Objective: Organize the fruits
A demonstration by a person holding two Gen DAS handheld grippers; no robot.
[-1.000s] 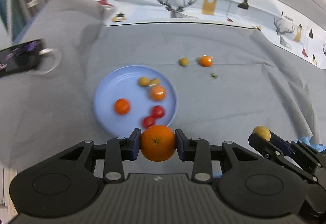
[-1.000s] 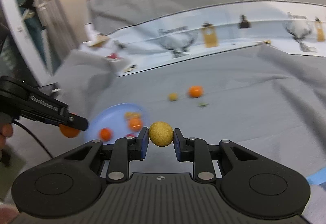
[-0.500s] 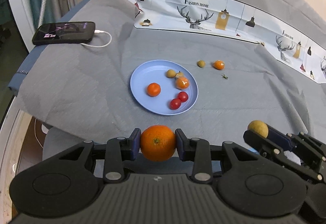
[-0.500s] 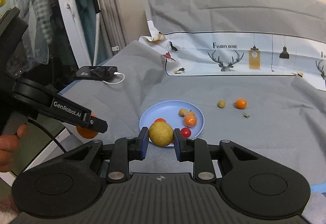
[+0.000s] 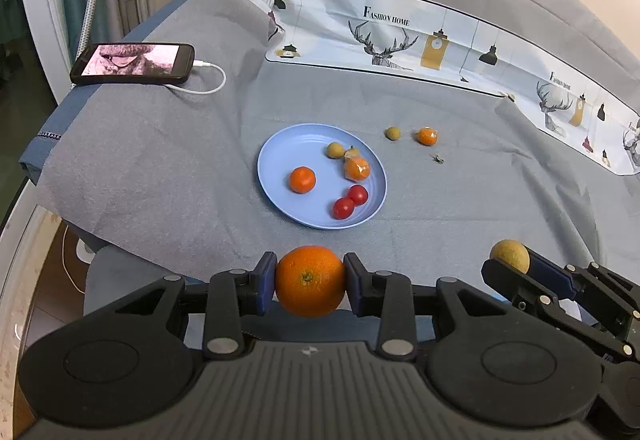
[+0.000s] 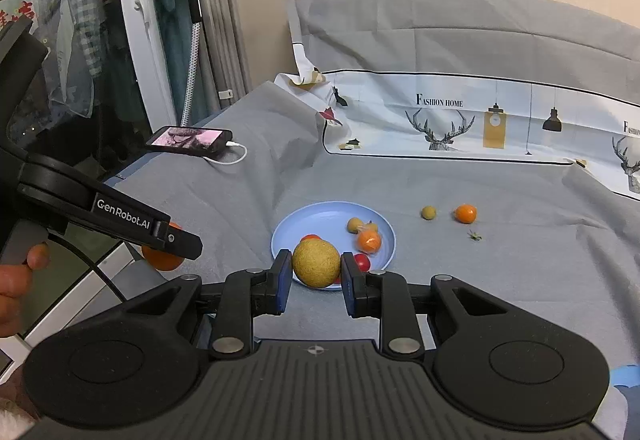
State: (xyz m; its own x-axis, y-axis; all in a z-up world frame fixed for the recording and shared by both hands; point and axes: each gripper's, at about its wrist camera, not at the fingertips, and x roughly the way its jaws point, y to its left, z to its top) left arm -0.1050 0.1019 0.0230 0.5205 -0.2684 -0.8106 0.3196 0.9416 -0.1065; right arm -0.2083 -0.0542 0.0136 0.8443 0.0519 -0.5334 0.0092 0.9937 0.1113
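My left gripper (image 5: 310, 283) is shut on a large orange (image 5: 310, 280), held near the front edge of the grey cloth. My right gripper (image 6: 315, 266) is shut on a round yellow-brown fruit (image 6: 316, 263); that fruit (image 5: 510, 255) also shows at the right of the left wrist view. A blue plate (image 5: 280, 160) in the middle of the cloth holds a small orange (image 5: 302, 179), a wrapped orange fruit (image 5: 357, 167), a small yellow fruit (image 5: 335, 150) and two cherry tomatoes (image 5: 350, 201). Beyond the plate lie a small yellow fruit (image 5: 393, 133) and a small orange (image 5: 427, 136).
A phone (image 5: 134, 63) with a white cable lies at the far left of the cloth. A printed white sheet (image 5: 440, 40) runs along the back. A green stem bit (image 5: 438, 159) lies right of the plate. The bed edge drops off at left; a person's hand (image 6: 16, 280) grips the left handle.
Both grippers drew back and rose from just over the plate, carrying their fruits; the plate now looks farther off. In the last half second they stayed still.
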